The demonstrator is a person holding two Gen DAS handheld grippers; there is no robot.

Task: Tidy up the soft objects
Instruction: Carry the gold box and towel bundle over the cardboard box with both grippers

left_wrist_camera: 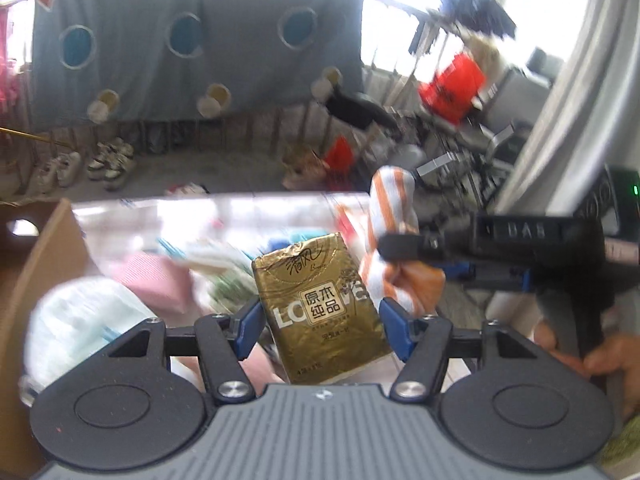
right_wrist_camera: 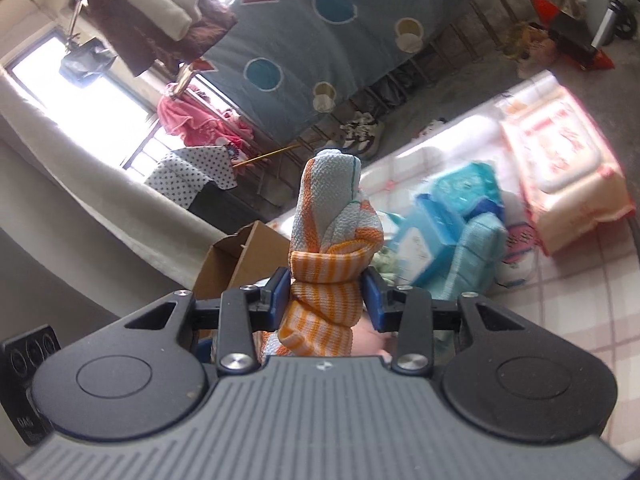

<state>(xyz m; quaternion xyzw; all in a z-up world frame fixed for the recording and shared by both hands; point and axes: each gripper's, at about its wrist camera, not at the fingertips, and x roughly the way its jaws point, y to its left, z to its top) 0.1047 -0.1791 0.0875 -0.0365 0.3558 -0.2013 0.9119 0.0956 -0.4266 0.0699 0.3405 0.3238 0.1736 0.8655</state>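
Gold tissue pack (left_wrist_camera: 320,308) clamped in left claw (left_wrist_camera: 320,320) | striped cloth (right_wrist_camera: 326,264) seemingly pinched in right claw (right_wrist_camera: 326,296)

Left tool (left_wrist_camera: 320,320): grey ribbed housing at 6 o'clock with a small pale emblem at its top edge. Two round black discs at 7 and 5 o'clock. Black angled linkage arms above, pinned by silver screws. Blue pads (left_wrist_camera: 394,326) on the fingertips.

Right tool (right_wrist_camera: 326,296): same grey ribbed body, black discs, silver screws, blue pads (right_wrist_camera: 280,292). Dust specks on the black plastic.
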